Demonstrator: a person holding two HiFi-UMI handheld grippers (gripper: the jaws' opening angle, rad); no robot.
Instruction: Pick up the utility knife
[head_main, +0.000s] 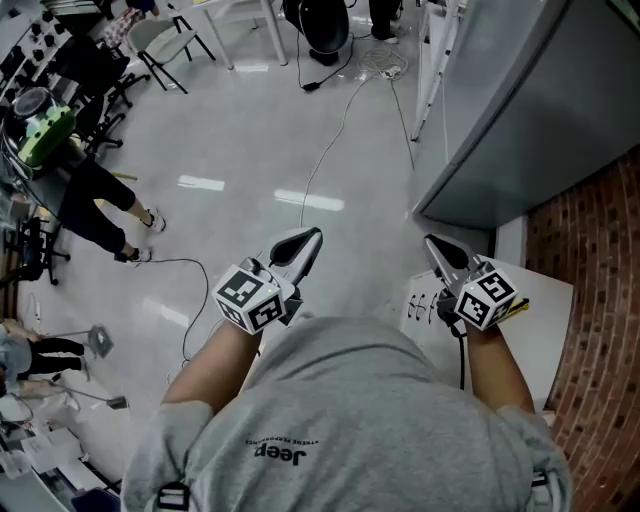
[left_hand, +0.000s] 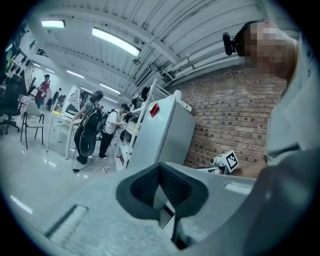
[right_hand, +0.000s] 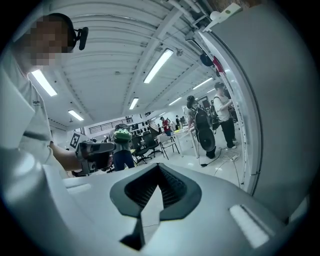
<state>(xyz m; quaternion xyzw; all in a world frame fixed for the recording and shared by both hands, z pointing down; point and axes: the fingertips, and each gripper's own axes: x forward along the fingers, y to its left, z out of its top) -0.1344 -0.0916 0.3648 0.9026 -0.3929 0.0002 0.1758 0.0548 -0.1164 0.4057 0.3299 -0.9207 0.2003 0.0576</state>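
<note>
Grey floor (head_main: 250, 150) is all that lies ahead of the left gripper (head_main: 308, 238) and right gripper (head_main: 432, 244), both with jaws pressed together on nothing. No view shows the utility knife (so neither hand can be judged nearer).

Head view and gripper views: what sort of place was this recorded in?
Probably an open lab or workshop hall: a brick wall, cables across a bare floor, strip lights under an exposed ceiling, several people around.
</note>
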